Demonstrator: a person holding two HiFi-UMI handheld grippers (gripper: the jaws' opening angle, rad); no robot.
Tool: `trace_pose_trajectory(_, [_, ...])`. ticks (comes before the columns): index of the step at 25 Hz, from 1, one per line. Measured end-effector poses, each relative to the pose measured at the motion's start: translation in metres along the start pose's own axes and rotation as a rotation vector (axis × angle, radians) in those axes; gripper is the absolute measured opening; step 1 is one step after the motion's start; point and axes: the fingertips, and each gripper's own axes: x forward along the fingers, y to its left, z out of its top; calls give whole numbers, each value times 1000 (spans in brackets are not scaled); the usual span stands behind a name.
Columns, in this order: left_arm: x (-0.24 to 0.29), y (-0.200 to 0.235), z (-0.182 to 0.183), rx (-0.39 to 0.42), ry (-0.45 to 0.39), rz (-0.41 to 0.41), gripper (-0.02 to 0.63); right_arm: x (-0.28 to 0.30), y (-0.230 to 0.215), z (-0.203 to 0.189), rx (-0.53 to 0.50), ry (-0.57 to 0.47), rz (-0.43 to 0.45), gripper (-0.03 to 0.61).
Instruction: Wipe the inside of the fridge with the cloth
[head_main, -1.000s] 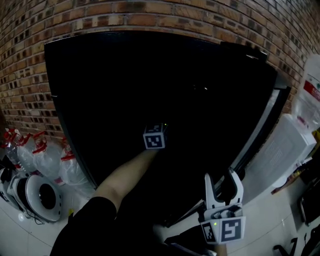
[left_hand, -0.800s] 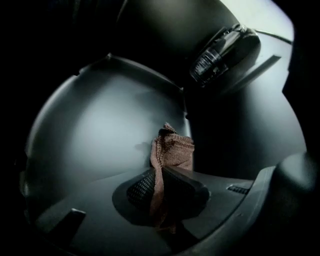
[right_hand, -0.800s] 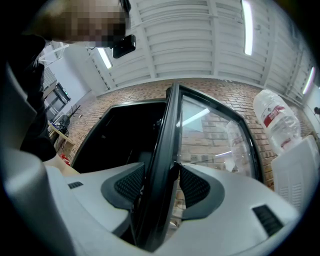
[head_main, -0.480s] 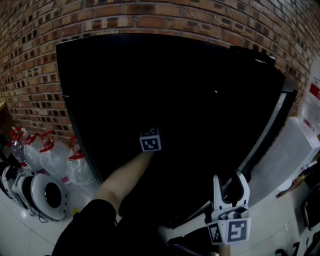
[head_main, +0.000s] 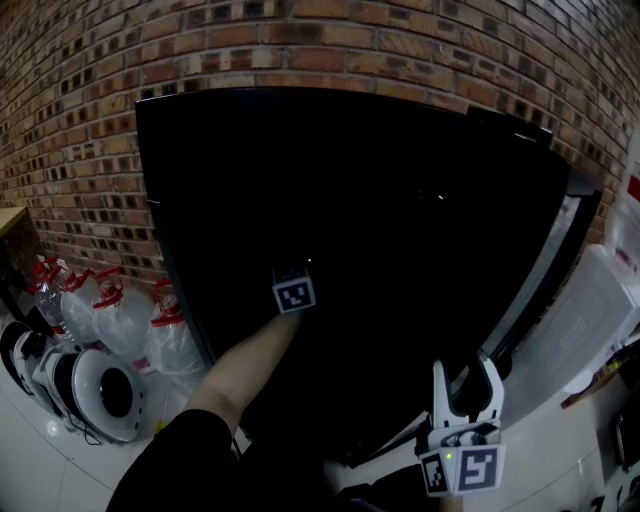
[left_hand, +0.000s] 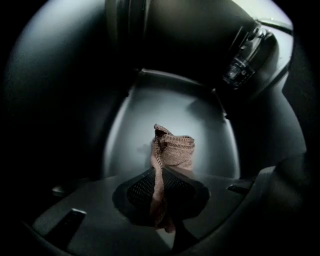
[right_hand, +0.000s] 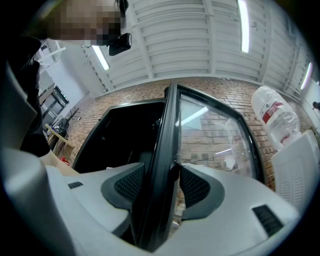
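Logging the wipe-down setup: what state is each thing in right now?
Fridge door: open.
Cloth: bunched, pinched in jaws.
Left gripper: shut on the cloth, inside the fridge.
Right gripper: jaws clamped on the door's edge.

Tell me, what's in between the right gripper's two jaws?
The black edge of the fridge door sits there, clamped by the right gripper; the right gripper view shows it.

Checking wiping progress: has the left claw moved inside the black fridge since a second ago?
Yes: left claw shifted left, toward the left wall of the black fridge.
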Motion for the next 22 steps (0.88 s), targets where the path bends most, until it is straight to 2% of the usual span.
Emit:
trace_pose_trajectory(7, [-8, 46, -1, 61, 2, 223, 38, 0, -1, 0, 10, -4, 11, 207])
trace_pose_trajectory(14, [-14, 49, 10, 177, -8, 306, 38, -1, 0, -3, 15, -8, 28, 207])
trace_pose_trajectory(19, [-17, 54, 11, 185, -18, 406, 38, -2, -1, -3, 13, -8, 38, 207])
trace_pose_trajectory(22, [-20, 57, 9, 176, -22, 408, 38, -3, 1, -5, 14, -5, 46, 207])
